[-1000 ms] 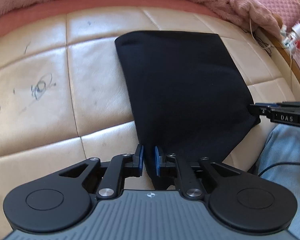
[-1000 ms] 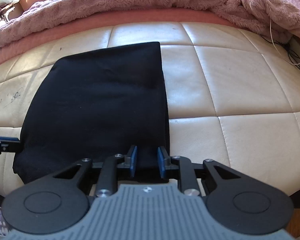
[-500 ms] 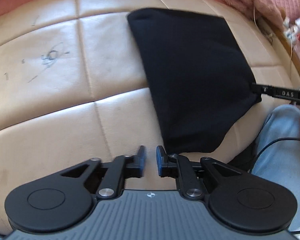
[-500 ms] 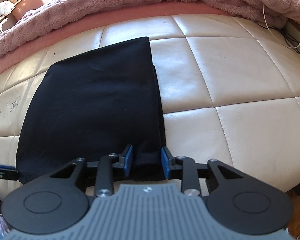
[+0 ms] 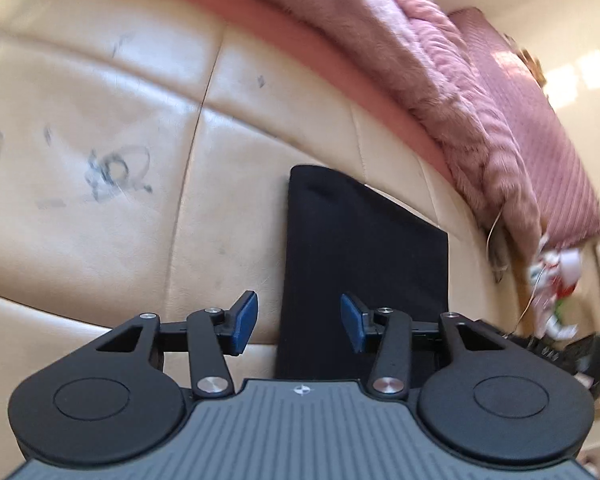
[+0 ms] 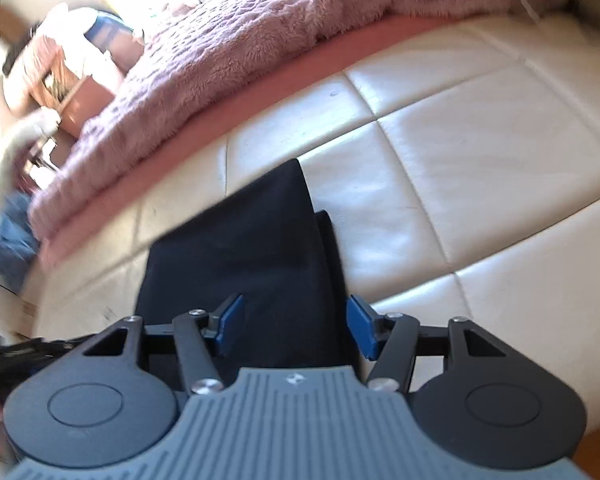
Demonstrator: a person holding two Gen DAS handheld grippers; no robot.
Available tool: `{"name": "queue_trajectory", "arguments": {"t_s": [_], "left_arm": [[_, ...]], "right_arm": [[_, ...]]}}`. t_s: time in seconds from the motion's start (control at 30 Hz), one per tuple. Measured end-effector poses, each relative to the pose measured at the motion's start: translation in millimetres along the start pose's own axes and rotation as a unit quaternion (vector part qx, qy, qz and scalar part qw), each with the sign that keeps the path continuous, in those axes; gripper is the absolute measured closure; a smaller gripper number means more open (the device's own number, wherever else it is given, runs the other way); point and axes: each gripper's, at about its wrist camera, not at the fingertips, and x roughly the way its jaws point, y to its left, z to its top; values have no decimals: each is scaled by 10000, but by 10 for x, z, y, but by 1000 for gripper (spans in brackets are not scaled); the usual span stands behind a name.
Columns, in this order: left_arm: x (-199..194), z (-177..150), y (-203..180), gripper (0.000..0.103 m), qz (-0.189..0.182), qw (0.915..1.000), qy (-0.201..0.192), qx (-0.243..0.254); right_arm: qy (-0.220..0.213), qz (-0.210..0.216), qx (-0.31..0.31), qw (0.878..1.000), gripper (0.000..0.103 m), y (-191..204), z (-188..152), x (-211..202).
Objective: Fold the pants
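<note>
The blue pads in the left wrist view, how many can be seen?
2. One blue pad is over the cream cushion; the other is over the folded black pants. The left tool stands open.

A cream quilted leather bench (image 5: pixel 100 200) carries the load. Black folded pants (image 5: pixel 364 264) lie flat on it, a lower layer peeking out along one edge. Beyond the pants, a fluffy pink blanket (image 6: pixel 228 64) runs along the bench's far edge. Left of the pants, ink scribbles (image 5: pixel 116 172) mark the leather
</note>
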Motion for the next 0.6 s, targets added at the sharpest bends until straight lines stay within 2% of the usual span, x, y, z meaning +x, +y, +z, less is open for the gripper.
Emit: {"name": "queue_trajectory", "arguments": {"t_s": [0.1,0.23,0.47,0.6], "left_arm": [[213,49,21,50,13,9998,187,-103],[322,107,9,50,-22,9996,248,-99],[416,137,-129,50,89,9988,404,256],[447,139,-167,50,141,9984,450,317]], "right_arm": [[200,185,357,9990,49,-165,116,213],[436,145,583,9972,49,-313,214,418],[659,499,664,9944,50,-465,277,487],[912,718,830,9898,60,-544,229,481]]}}
